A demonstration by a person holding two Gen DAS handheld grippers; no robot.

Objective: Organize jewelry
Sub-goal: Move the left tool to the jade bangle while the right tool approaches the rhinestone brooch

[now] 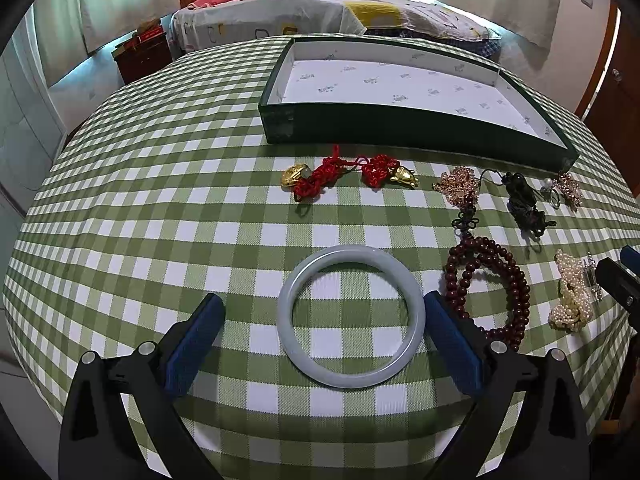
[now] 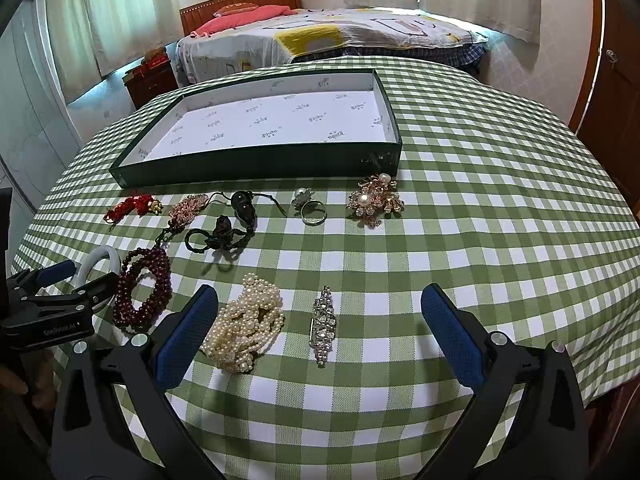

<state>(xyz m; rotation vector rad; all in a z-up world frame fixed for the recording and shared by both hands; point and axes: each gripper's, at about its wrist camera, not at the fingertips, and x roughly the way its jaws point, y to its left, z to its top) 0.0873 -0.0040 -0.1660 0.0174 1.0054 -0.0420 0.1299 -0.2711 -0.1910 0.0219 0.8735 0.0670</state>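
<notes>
The left gripper [image 1: 320,336] has small white words on its side that look like "GenRobot.AI", seen from the right camera. Its blue fingers [image 1: 192,344] are spread wide. The pale bangle [image 1: 351,316] lies flat on the checked tablecloth [image 1: 160,208] between them. The bangle's right edge sits very close to the right finger; I cannot tell if they touch. Just to the right lie the dark red beads [image 1: 496,292]. Farther back is the green box [image 1: 400,128], whose white paper has tiny print too small to read.

The right gripper [image 2: 320,332] is spread wide too. Between its fingers lie the pearl bunch [image 2: 246,328], beside the left finger, and the sparkly clip [image 2: 323,324] in the middle.
</notes>
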